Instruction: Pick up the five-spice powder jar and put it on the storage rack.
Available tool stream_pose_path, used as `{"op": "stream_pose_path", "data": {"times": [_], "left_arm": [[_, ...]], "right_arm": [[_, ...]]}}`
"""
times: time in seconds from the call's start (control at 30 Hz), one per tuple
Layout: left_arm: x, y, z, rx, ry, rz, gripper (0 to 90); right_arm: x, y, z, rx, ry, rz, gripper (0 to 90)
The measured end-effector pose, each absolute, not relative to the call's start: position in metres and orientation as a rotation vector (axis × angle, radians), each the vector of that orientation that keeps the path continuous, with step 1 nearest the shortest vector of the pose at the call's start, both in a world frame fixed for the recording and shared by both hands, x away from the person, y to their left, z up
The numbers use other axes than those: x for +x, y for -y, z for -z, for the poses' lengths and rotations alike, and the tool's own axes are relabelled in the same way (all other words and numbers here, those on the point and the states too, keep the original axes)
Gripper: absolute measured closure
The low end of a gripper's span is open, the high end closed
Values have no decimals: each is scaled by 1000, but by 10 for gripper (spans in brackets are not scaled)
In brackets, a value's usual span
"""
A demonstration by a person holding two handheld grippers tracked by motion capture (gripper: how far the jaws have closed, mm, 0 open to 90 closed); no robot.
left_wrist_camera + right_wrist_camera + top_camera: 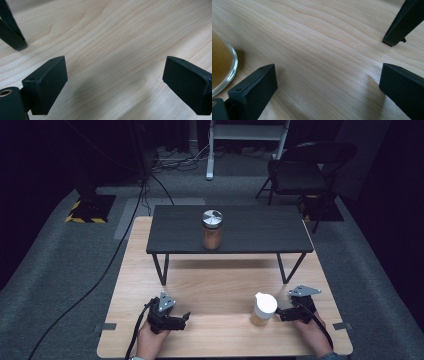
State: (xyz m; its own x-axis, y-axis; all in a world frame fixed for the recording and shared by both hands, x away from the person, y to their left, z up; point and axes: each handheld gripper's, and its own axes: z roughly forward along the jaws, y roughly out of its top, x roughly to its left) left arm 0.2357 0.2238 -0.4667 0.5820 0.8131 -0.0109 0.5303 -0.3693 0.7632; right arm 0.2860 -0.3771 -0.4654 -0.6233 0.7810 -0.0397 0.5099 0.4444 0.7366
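1. High view: a light wooden table (220, 285) with pale grain carries a low black shelf (230, 227) on thin black legs, standing across the table's far half.
2. On the shelf, about midway along it and toward its front edge, stands a clear glass jar of brown powder with a silver metal lid (212, 230).
3. On the table's near half, right of centre and close to the front edge, stands a second glass jar of tan powder with a white pouring lid (263, 309).
4. The right gripper (281, 314), black with a grey three-cornered plate on top, lies just beside that white-lidded jar on its right, jaws pointing left at it. The person's right hand (312, 332) holds it from the front right corner.
5. Right gripper view: its two black jaws stand wide apart with bare wood between them and hold nothing. The jar's glass base (222, 67) sits at the left edge, outside the left jaw; I cannot tell whether that jaw touches it. A black shelf leg (403, 22) stands at top right.
6. The left gripper (184, 319), also black with a grey plate, rests low over the table toward the front left, well apart from the white-lidded jar. The person's left hand (150, 340) grips it at the front edge.
7. Left gripper view: its jaws are spread wide over bare wood, gripping nothing. A black shelf leg (11, 32) stands at top left.
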Motion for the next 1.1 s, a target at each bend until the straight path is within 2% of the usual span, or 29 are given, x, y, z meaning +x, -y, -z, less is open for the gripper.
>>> {"op": "stream_pose_path", "data": {"times": [0.13,0.17,1.1], "left_arm": [[243,-218,465,2128,-1098,-456,57],[241,-216,467,2139,-1087,-485,49],[241,-215,468,2130,-1099,-488,23]], "right_arm": [[286,377,465,1095,-2326,-997,11],[286,377,465,1095,-2326,-997,11],[286,377,465,1093,-2326,-996,10]]}}
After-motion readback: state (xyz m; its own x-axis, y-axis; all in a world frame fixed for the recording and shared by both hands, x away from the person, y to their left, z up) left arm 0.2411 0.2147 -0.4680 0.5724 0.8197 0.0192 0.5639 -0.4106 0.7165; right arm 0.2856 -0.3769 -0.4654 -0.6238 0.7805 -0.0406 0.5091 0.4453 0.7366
